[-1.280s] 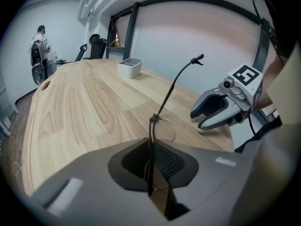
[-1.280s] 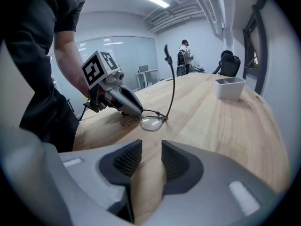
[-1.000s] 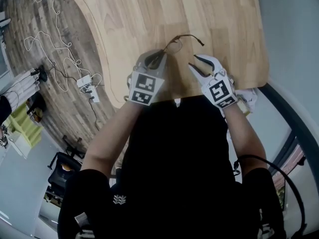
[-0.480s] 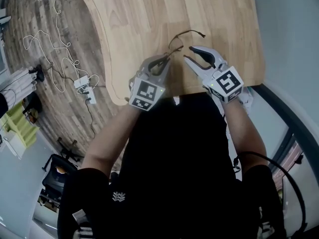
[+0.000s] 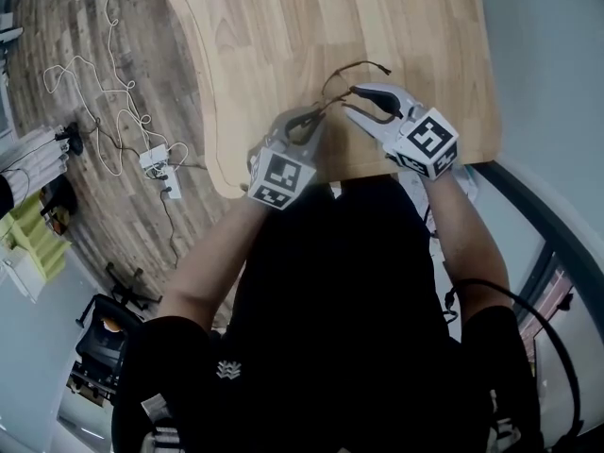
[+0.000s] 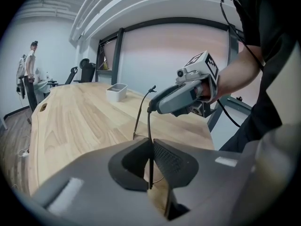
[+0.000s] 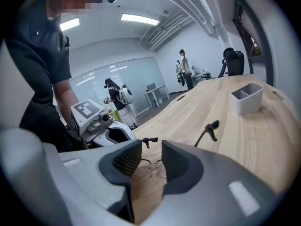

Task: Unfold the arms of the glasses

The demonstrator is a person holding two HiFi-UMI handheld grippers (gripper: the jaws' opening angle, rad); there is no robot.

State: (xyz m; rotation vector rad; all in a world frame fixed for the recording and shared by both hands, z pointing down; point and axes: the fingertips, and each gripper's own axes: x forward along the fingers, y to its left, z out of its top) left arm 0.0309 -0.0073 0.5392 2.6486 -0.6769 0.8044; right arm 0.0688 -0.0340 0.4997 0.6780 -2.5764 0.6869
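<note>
Thin wire-rimmed glasses [image 6: 150, 126] with slim, dark-tipped arms hang over the wooden counter [image 5: 283, 26]. The left gripper [image 6: 151, 149] has its fingers clenched on the frame. The right gripper [image 7: 151, 154] is released, its fingers apart near one arm.

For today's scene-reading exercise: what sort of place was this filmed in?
Probably an office or lab workspace: a long wooden table, an office chair, and glass partition walls under strip lights.
</note>
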